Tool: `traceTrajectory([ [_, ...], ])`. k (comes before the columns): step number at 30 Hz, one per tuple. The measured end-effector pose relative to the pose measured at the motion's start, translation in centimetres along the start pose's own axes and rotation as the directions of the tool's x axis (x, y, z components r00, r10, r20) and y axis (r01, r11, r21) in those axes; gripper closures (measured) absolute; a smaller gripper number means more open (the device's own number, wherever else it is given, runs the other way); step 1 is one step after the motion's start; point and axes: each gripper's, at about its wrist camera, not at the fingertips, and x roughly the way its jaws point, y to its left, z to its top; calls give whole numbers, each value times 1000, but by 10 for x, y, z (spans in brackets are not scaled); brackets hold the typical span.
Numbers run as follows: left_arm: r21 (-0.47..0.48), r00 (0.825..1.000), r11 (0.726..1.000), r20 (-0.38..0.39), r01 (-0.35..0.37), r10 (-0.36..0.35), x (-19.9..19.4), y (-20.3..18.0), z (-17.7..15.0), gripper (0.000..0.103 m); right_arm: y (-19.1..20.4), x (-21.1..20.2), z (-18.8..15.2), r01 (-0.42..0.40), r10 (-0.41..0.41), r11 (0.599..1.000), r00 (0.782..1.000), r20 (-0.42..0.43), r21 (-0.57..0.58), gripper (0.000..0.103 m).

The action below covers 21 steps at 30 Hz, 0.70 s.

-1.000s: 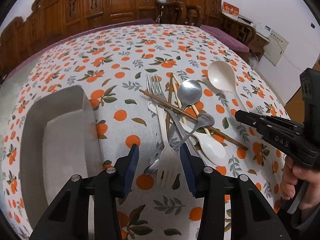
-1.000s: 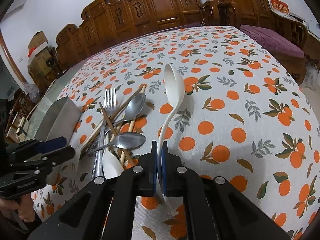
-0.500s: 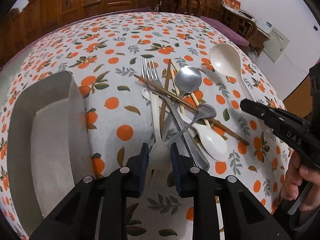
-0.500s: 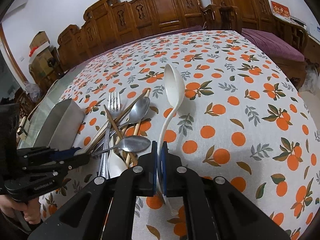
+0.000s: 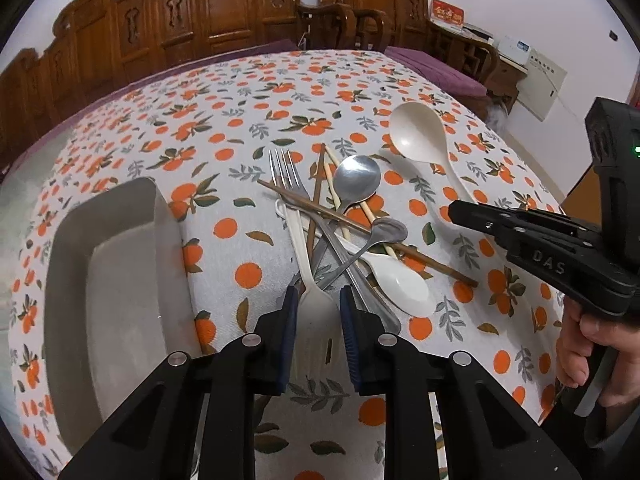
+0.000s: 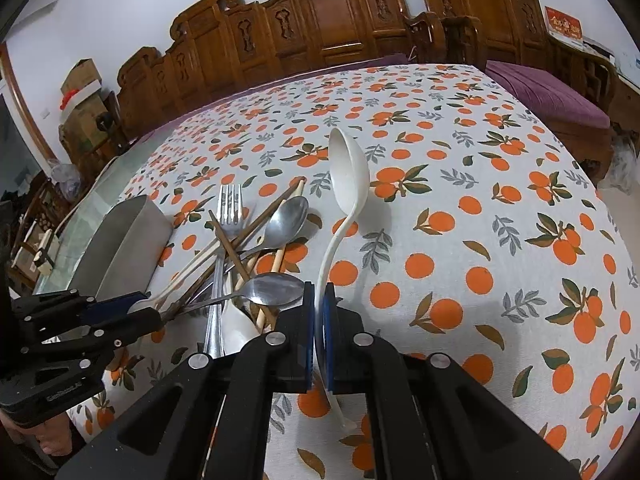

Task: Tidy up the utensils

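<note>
A pile of utensils lies mid-table: a steel fork [image 5: 285,174], two steel spoons [image 5: 357,179], brown and pale chopsticks [image 5: 360,227], a small white spoon [image 5: 400,284] and a white plastic fork [image 5: 318,312]. My left gripper [image 5: 317,306] has its blue pads on either side of the white fork's head, close to it. My right gripper [image 6: 319,304] is shut on the handle of a large white ladle [image 6: 349,168], whose bowl is tilted on its side. The right gripper also shows in the left wrist view [image 5: 532,244].
A grey rectangular tray [image 5: 112,280] sits left of the pile, also in the right wrist view [image 6: 124,240]. The orange-print tablecloth [image 6: 480,240] covers the table. Carved wooden chairs [image 6: 320,20] line the far side. The left gripper shows at the right wrist view's lower left [image 6: 84,316].
My left gripper's jaws narrowed around the white fork's head and it moved in over the fork, then lifted the view slightly. The right gripper stays shut on the ladle, barely moved.
</note>
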Motion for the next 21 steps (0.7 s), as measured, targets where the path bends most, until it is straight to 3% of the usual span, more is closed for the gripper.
traceTrajectory([
  [2,9,1000,1000,16,-10,10,-9,-1,-2,84,1,0,0,1,-1,1000,1000,-3,-2,98],
  [3,12,1000,1000,24,-11,11,-15,-1,-4,100,1,0,0,-1,1,1000,1000,-1,-4,98],
  [14,6,998,1000,59,-15,15,-50,7,-5,101,18,-6,-2,-22,22,999,1000,5,-43,98],
  [21,-18,994,998,95,-56,57,-71,24,-4,101,31,-14,-4,-51,51,997,999,13,-63,98],
])
